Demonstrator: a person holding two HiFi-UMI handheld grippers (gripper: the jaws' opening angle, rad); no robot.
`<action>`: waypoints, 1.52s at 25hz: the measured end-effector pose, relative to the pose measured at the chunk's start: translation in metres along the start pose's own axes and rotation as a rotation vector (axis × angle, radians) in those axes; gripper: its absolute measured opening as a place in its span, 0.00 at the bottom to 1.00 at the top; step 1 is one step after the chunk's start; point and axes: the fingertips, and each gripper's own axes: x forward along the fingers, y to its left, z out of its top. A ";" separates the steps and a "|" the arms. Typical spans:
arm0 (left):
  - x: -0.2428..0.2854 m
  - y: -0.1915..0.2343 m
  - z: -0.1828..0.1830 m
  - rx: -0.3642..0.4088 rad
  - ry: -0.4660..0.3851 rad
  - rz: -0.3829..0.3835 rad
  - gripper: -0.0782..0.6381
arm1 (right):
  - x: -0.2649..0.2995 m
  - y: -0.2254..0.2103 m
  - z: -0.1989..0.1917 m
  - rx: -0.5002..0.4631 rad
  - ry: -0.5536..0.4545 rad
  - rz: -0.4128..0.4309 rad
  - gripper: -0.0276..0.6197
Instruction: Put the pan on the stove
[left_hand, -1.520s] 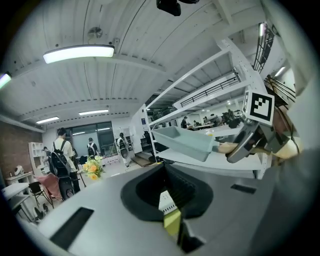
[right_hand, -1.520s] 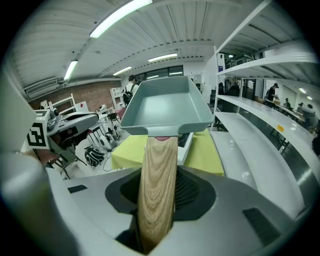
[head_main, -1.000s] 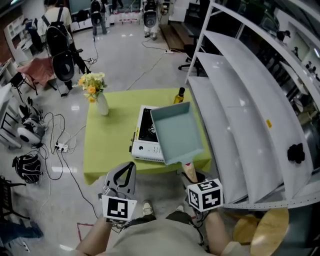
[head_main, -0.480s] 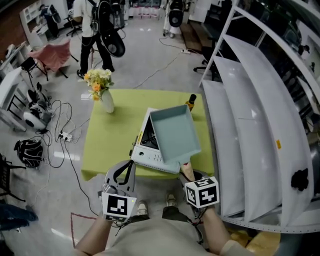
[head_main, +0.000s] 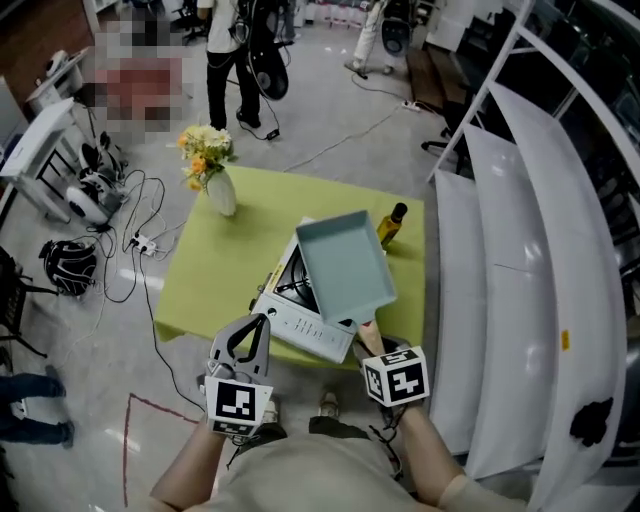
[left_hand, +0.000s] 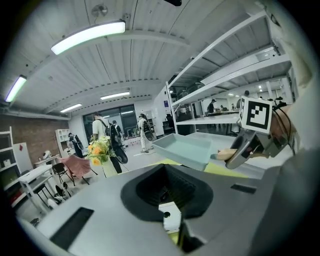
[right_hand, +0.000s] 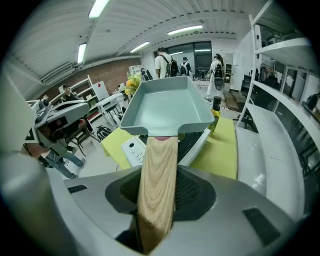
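Beside pan (head_main: 345, 265): bottle (head_main: 391, 224); farther left, vase (head_main: 222, 195)

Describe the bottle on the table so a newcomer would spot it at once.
Find the green table, with a white stove at its near edge and a pale blue pan over it. Beside the pan's far right corner stands the bottle: small, yellowish, dark-capped, unlike the white flower vase at the table's far left.

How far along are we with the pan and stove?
Done: the right gripper is clamped on the wooden handle of the pale teal rectangular pan. In hand: the pan hangs over the white tabletop stove, apparently not seated. Remaining: lower it flat, release. The left gripper is idle.
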 end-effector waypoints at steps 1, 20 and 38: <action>0.003 -0.002 -0.001 -0.005 0.008 0.011 0.12 | 0.005 -0.004 0.000 -0.009 0.010 0.008 0.24; 0.026 -0.008 -0.030 -0.053 0.121 0.086 0.12 | 0.076 -0.027 -0.016 -0.090 0.169 0.074 0.24; 0.022 0.002 -0.046 -0.066 0.149 0.084 0.12 | 0.101 -0.023 -0.013 -0.027 0.170 0.051 0.27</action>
